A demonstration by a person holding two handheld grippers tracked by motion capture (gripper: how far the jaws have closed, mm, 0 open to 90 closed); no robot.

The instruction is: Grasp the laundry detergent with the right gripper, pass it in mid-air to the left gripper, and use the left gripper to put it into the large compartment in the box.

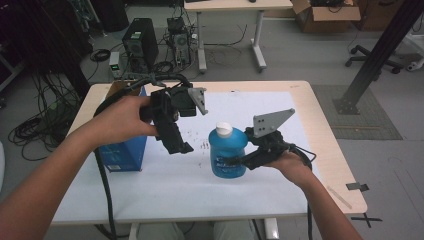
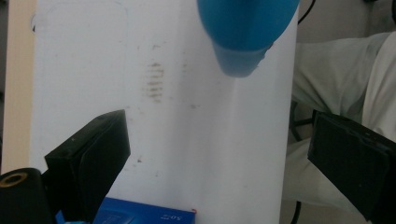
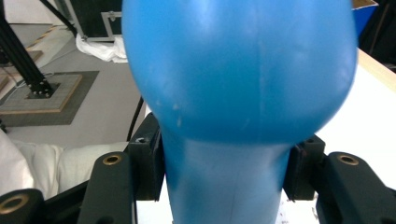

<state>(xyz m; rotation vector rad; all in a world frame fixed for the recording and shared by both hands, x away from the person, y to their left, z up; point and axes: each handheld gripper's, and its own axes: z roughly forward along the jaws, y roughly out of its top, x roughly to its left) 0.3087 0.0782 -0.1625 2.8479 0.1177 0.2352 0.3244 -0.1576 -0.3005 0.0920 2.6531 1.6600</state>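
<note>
So far: right gripper (image 1: 243,161) jaws clenched on blue bottle (image 1: 227,152), held upright just above the table (image 1: 165,190) | left gripper (image 1: 182,148) jaws released, empty, beside its white cap (image 1: 224,129) | left: cap on, likely unscrewing next.

The left forearm comes in from the lower left of the high view, its hand wrapped round the body of the left gripper (image 1: 181,148), which hangs above the table with its jaws pointing down and standing wide apart, nothing between them. The right forearm rises from the lower right, palm cupped under the right gripper (image 1: 239,161), which lies roughly level and points toward the left one. Its jaws are clamped on either side of a blue bottle (image 1: 226,152).
</note>
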